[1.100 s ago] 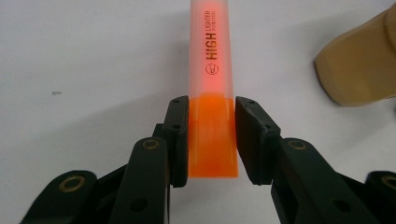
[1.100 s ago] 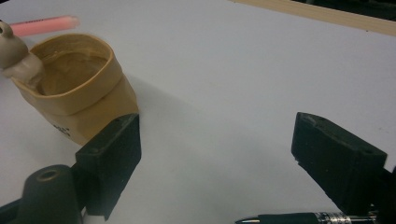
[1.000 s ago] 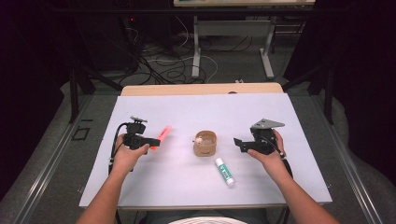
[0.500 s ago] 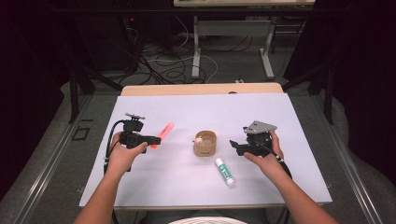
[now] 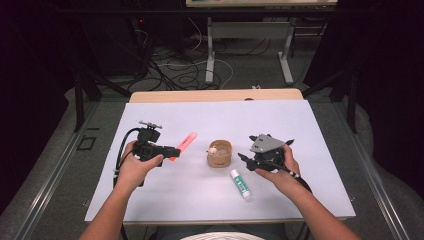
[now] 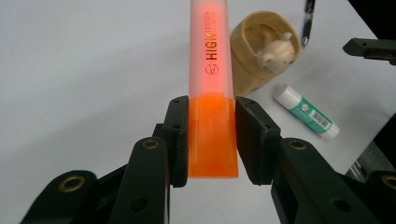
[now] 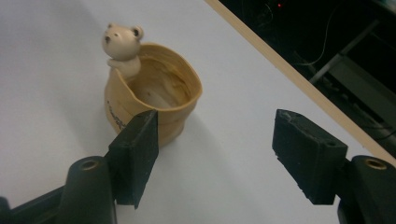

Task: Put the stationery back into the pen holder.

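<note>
Left claw (image 6: pixel 211 140) clamps translucent orange highlighter (image 6: pixel 208 60) (flat-sided); right claw (image 7: pixel 215 154) gapes wide.

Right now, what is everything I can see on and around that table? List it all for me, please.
Highlighter: one, orange-pink, clamped at its orange end between the left gripper's jaws, off to the table's left.
Cup: one, tan, with a small bear figure on its rim, mid-table, looks empty inside.
Glue stick: one, white with a green label, lying flat near the cup.
Table: one, white sheet over a wooden top.
Cables: several, on the floor behind the table.
Left gripper: one, black, shut on the highlighter.
Right gripper: one, black with a grey plate, jaws wide apart beside the cup.
Hands: two, one on each gripper.
</note>
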The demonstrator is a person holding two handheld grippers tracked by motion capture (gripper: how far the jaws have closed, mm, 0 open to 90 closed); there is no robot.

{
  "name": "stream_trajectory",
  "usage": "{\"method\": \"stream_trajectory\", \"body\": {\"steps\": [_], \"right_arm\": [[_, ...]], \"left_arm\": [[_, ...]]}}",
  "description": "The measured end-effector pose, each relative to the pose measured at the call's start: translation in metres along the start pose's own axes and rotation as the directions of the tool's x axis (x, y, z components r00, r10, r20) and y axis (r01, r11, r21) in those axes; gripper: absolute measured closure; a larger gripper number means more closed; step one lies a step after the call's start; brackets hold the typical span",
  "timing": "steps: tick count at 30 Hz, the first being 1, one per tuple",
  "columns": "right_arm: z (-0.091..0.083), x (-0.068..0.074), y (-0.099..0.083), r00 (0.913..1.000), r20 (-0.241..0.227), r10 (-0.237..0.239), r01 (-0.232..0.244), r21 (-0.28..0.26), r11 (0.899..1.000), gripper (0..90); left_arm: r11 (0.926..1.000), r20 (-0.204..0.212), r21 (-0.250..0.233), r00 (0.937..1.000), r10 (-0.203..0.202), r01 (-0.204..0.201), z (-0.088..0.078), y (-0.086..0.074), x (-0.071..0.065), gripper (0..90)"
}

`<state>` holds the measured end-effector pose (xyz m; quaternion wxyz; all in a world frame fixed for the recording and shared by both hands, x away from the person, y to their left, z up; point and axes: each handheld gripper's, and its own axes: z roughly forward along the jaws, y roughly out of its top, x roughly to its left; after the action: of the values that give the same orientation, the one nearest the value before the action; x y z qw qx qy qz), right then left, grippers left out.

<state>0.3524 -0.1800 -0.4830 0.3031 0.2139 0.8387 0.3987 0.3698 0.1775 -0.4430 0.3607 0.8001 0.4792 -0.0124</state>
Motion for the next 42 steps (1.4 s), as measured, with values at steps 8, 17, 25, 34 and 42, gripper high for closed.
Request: {"method": "stream_trajectory", "body": {"steps": [8, 17, 25, 34, 42], "right_arm": [[-0.013, 0.018, 0.023, 0.9887, -0.034, -0.146, 0.145, -0.049, 0.988, 33.4], [-0.025, 0.041, 0.030, 0.9605, -0.055, -0.273, 0.272, -0.032, 0.962, 34.4], [-0.035, 0.050, 0.040, 0.9385, -0.084, -0.335, 0.333, -0.030, 0.942, 35.3], [-0.028, 0.057, 0.047, 0.9266, -0.127, -0.354, 0.348, -0.066, 0.935, 48.9], [-0.022, 0.066, 0.048, 0.9018, -0.133, -0.411, 0.406, -0.062, 0.912, 53.9]], "left_arm": [[0.9959, 0.004, 0.055, 0.9974, 0.072, -0.072, -0.010, -0.001, -0.019, 67.2], [0.9879, 0.088, 0.120, 0.9923, 0.087, -0.097, -0.008, -0.008, -0.038, 67.2], [0.9825, 0.104, 0.168, 0.9925, 0.064, -0.081, -0.003, -0.005, -0.048, 67.2], [0.9727, 0.143, 0.221, 0.9889, 0.041, -0.072, 0.004, 0.009, -0.058, 67.3], [0.9659, 0.141, 0.249, 0.9894, 0.035, -0.069, 0.020, 0.015, -0.067, 67.2]]}}
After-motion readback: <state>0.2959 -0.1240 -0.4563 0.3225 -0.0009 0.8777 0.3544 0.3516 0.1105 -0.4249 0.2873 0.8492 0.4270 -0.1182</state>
